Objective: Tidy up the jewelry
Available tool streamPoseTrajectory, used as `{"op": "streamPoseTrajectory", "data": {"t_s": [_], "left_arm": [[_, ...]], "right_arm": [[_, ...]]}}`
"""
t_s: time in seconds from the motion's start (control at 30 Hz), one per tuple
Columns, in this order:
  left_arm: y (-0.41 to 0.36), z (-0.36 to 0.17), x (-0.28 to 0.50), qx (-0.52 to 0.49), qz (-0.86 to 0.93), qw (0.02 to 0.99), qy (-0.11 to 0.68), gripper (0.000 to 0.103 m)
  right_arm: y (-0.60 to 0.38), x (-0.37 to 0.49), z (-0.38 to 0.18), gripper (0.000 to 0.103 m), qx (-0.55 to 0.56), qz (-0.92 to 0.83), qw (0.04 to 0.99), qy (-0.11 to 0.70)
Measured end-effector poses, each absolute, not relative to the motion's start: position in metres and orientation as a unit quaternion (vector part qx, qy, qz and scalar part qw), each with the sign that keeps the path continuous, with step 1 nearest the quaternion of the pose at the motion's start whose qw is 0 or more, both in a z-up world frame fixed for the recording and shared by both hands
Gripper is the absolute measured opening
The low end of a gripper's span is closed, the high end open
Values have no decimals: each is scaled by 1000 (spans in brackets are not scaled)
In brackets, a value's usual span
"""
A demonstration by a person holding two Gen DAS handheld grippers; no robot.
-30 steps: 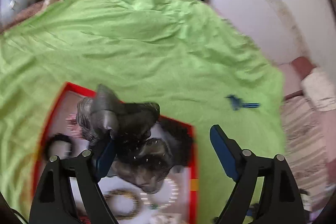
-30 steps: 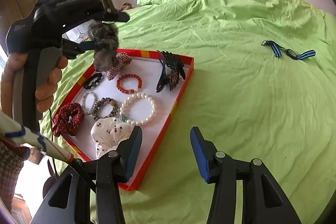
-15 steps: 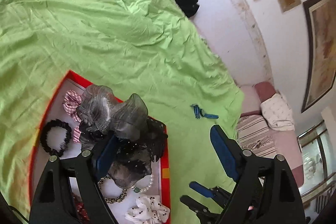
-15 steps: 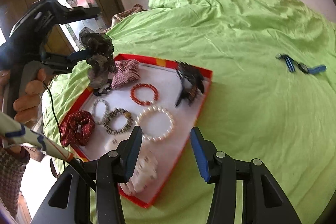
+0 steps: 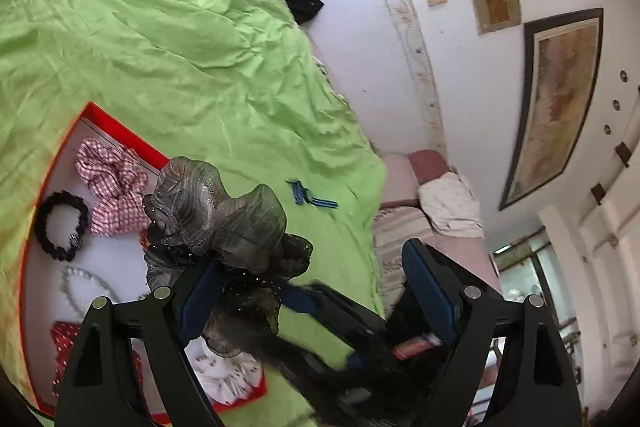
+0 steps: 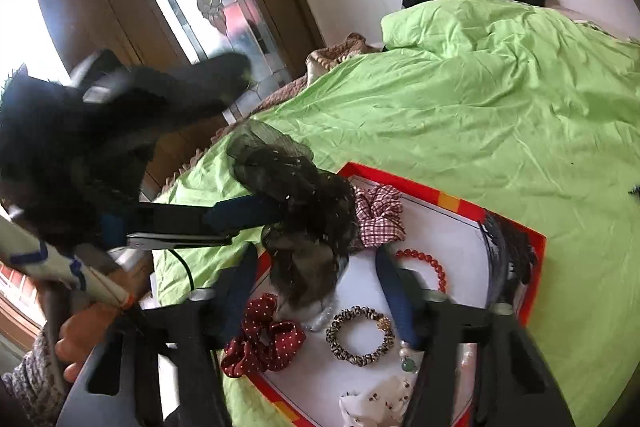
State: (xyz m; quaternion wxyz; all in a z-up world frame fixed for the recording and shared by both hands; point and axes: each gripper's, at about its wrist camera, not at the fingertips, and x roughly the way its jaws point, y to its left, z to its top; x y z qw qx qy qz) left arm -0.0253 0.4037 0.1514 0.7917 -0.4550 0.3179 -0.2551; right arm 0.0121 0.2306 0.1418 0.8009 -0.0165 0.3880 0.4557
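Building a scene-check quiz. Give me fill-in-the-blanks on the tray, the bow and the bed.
1. The tray has a ___ rim.
2. The checked scrunchie lies ___ the tray.
3. The sheer grey bow hangs on a finger of the ___ gripper.
4. The bedsheet is ___.
Missing words: red; inside; left; green.

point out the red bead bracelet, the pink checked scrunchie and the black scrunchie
red bead bracelet point(image 6: 434, 264), right wrist view, on its beads
pink checked scrunchie point(image 5: 110, 183), left wrist view, fabric middle
black scrunchie point(image 5: 50, 215), left wrist view, left band
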Motion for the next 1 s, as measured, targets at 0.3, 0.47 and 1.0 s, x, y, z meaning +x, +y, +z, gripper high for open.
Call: {"op": "streamPoseTrajectory", "data": {"t_s": [0.3, 0.47, 1.0], "left_arm": [[417, 160, -67, -411, -190, 831, 322, 86], [420, 167, -106, -357, -96, 876, 311, 86], [340, 228, -205, -105, 220, 949, 198, 96]], "right_arm": [[222, 49, 118, 13, -40, 352, 837, 417], [228, 81, 91, 34, -63, 311, 833, 453], [138, 7, 133, 72, -45, 301, 855, 419]]}}
